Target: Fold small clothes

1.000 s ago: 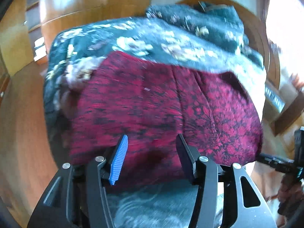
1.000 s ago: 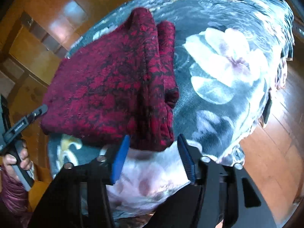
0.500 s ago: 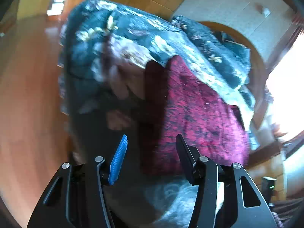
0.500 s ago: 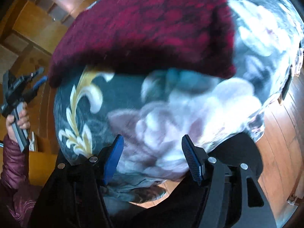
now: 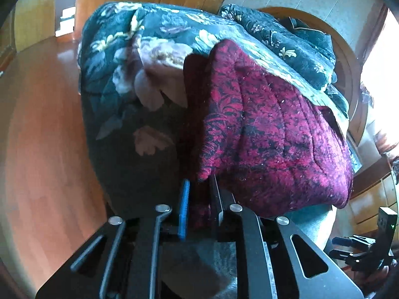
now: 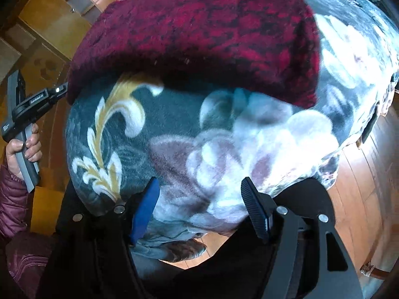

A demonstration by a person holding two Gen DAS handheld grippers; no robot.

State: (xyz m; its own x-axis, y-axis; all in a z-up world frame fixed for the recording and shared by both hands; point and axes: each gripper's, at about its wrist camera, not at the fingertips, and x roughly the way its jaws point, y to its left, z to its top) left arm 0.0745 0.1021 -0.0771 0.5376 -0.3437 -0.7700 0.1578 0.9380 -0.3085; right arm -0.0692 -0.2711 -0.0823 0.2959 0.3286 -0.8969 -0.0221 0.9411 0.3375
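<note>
Your left claw (image 5: 199, 194) is closing on the red garment's (image 5: 274, 129) corner — soft, limp, light; right claw (image 6: 202, 199) opening, empty.

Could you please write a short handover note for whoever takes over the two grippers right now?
Left gripper: jaws closing on the near corner of the red patterned garment, cloth between the pads.
Right gripper: jaws opening, nothing between them, over the floral blanket, short of the garment's edge.
The garment lies on the blanket, apparently already folded over at least once; the left hand grips its tool's handle in the right wrist view.
Left to do: probably lift the pinched corner, fold again, smooth the garment flat.
</note>
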